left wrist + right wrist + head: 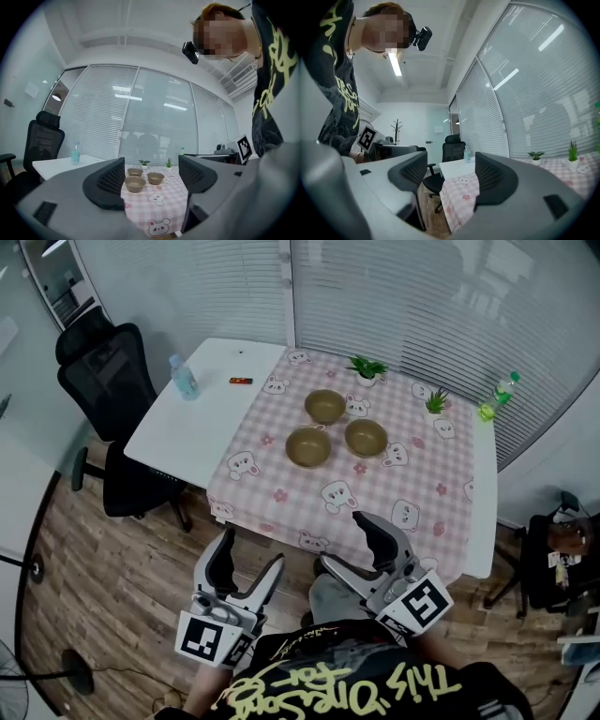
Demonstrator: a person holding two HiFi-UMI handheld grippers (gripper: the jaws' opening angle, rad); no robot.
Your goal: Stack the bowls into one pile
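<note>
Three tan bowls stand apart on the pink checked tablecloth [431, 474]: one at the back [325, 406], one front left [308, 446], one front right [366, 437]. My left gripper [251, 554] and right gripper [339, 540] are both held short of the table's near edge, open and empty. The left gripper view looks between its open jaws [151, 187] straight at the bowls: the nearest [135, 184], the right one [155, 178], the far one [135, 172]. In the right gripper view the open gripper [451, 176] points leftward past the cloth's corner [461, 197]; no bowl shows there.
The white table [187, 427] carries a water bottle [184, 377] and a small red item [241, 381] on its bare left part. Two potted plants [367, 367] [435, 401] and a green bottle [497, 397] stand along the back. A black office chair [108, 381] sits at the left.
</note>
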